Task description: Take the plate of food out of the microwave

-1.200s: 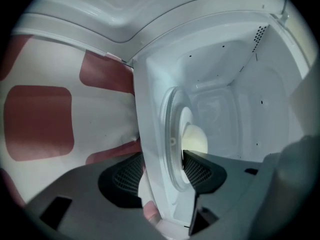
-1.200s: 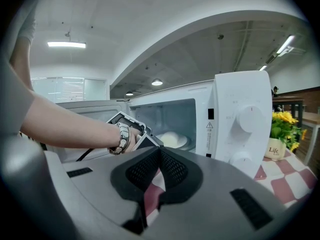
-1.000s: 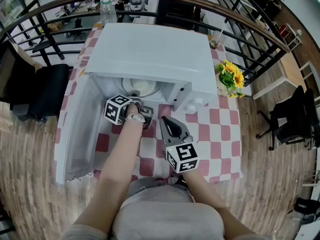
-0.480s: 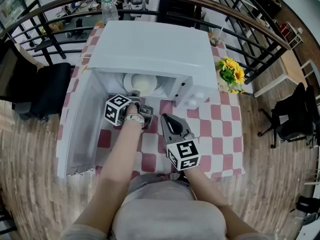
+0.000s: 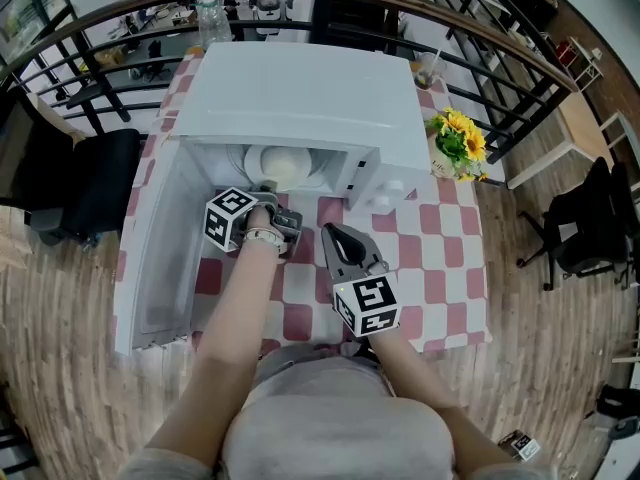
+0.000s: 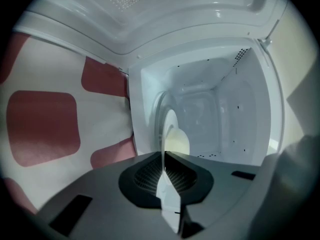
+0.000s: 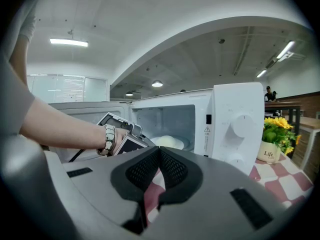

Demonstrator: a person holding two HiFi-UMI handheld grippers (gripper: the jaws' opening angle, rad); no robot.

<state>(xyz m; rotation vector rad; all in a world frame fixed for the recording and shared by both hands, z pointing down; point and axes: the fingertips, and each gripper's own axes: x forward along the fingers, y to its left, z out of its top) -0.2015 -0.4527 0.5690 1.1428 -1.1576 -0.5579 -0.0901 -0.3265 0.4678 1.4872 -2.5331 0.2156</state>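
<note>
Checked tablecloth [image 5: 430, 258] — inside the open microwave [image 5: 300, 98], white plate [image 5: 248, 163] with pale mound [image 5: 280, 166].

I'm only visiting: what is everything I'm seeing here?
microwave: one, white, centre, door open.
plate: one, white, inside the microwave.
food: one pale mound, on the plate.
tablecloth: one, red-and-white checks, under the microwave.
sunflowers: one bunch, yellow, right of the microwave.
bottle: one, clear, behind the microwave.
chairs: two, black, far left and far right.
left gripper: one, grey, jaws just closed on the plate's rim.
right gripper: one, grey, shut and empty, above the tablecloth.
</note>
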